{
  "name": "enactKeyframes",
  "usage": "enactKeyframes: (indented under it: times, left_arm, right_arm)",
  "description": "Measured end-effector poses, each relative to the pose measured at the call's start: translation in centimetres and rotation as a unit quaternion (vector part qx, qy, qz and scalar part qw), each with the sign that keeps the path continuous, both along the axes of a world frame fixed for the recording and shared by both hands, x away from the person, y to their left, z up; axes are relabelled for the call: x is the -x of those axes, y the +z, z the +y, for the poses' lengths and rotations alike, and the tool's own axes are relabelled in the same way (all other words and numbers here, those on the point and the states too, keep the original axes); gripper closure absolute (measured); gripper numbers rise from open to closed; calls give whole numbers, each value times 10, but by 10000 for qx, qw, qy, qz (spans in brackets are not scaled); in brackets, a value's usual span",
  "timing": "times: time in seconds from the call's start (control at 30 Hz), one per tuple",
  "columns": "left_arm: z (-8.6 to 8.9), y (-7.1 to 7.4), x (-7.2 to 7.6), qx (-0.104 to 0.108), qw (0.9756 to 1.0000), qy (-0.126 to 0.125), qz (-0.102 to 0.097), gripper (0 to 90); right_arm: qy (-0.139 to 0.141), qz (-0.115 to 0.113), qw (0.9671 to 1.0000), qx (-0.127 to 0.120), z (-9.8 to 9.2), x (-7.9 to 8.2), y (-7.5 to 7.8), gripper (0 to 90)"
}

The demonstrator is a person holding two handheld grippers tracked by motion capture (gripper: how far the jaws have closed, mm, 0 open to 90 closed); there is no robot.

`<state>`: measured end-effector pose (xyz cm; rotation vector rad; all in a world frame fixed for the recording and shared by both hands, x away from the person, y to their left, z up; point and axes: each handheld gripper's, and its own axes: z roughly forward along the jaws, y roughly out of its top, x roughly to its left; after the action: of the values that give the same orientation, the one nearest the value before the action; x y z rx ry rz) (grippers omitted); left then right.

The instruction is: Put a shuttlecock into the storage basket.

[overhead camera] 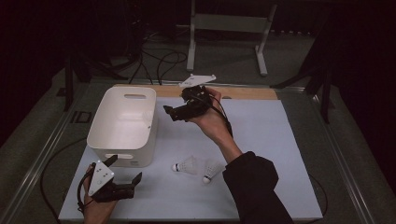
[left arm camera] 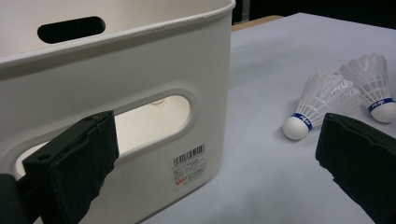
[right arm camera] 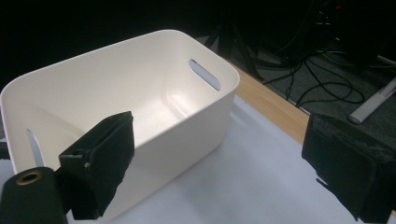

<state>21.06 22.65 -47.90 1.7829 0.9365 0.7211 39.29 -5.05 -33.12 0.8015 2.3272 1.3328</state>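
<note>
A white plastic bin (overhead camera: 125,122) with handle slots stands on the left half of the pale mat. Two white shuttlecocks (overhead camera: 186,164) (overhead camera: 212,170) lie side by side near the front, right of the bin. My left gripper (overhead camera: 125,168) rests low at the front left, open, by the bin's near wall (left arm camera: 140,84); the shuttlecocks (left arm camera: 322,100) (left arm camera: 373,79) lie ahead between its jaws, untouched. My right gripper (overhead camera: 176,101) is held up in the air right of the bin, open with nothing in it, and looks down into the bin (right arm camera: 212,70), whose inside is bare.
The pale mat (overhead camera: 275,140) covers the table, with a wooden strip (overhead camera: 247,92) along its far edge. Beyond it, cables (overhead camera: 161,60) and a white metal stand (overhead camera: 226,25) sit on the dark floor. A barcode label (left arm camera: 189,163) marks the bin's near wall.
</note>
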Motion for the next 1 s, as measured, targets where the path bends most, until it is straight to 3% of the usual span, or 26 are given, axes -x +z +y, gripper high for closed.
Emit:
enactKeyframes:
  times: [0.43, 1.0]
  left_arm:
    - [-1, -1, -1, -23, 10000, -11, 12, 0]
    - [-2, -1, 0, -40, 10000, -29, 21, 0]
  right_arm:
    - [-71, -121, 9999, 23, -21, 5, -6, 90]
    - [-244, -52, 9997, 20, -46, 14, -26, 89]
